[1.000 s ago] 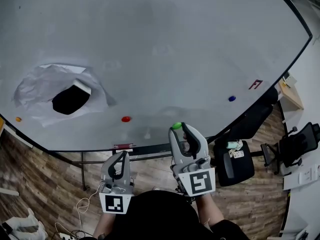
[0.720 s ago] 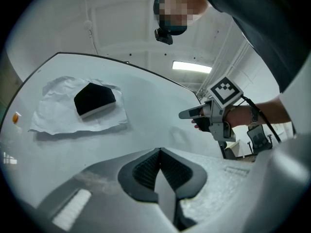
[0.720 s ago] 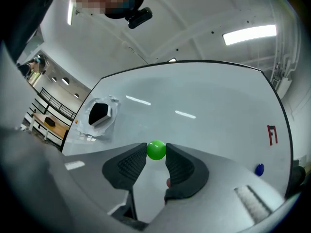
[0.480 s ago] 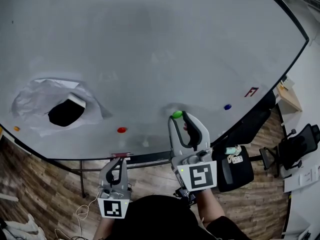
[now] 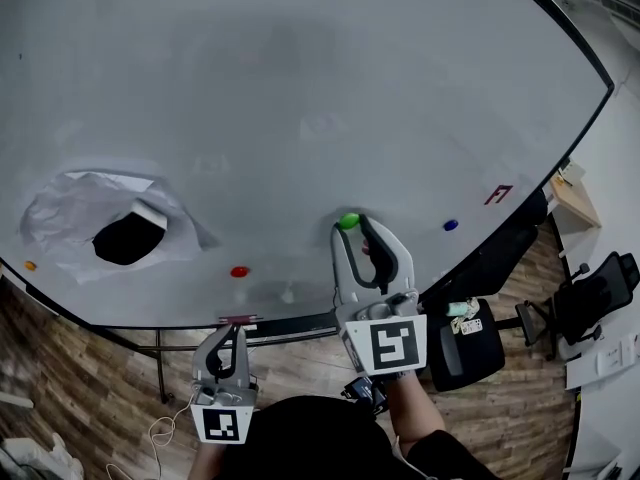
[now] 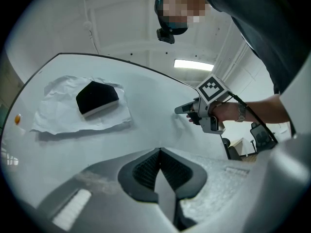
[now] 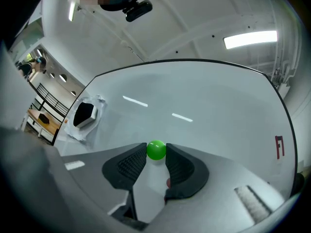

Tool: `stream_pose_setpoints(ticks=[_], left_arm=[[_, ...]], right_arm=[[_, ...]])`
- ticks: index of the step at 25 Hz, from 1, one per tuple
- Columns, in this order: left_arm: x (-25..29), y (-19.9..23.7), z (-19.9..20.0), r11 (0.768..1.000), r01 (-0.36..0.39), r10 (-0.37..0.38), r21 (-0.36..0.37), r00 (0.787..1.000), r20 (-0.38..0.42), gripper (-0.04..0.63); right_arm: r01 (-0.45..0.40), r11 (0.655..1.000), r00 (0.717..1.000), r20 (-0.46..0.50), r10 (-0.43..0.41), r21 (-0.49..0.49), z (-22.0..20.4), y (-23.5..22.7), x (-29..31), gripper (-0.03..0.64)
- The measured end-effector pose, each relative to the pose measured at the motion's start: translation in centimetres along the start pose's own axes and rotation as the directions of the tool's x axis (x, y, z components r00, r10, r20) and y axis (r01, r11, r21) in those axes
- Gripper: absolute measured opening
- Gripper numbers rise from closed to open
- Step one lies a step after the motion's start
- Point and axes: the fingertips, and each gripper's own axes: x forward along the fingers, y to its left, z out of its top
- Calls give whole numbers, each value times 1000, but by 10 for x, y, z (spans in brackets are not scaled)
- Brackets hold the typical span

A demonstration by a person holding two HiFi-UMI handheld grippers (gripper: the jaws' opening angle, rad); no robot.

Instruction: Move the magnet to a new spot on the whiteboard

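Up the whiteboard goes the green magnet, higher than a second ago
Our right tongs clench it close to the board; our left tongs hang pinched together, empty, below; we judge the carry midway; next we set it on bare board, then let go.

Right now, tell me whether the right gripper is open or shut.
Shut: the right gripper pinches the green magnet, with both pads touching its sides.
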Motion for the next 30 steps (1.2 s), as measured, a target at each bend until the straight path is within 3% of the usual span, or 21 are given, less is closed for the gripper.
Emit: stream_pose_setpoints(ticks=[14, 30], left_arm=[[0, 10, -9, 1000, -2, 2, -1, 1000, -24, 2], [3, 15, -8, 1000, 20, -20, -4, 1000, -9, 2]], right_arm=[[7, 1000, 1000, -13, -7, -9, -6, 7, 15, 126], [69, 998, 997, -29, -69, -12, -6, 7, 17, 127]])
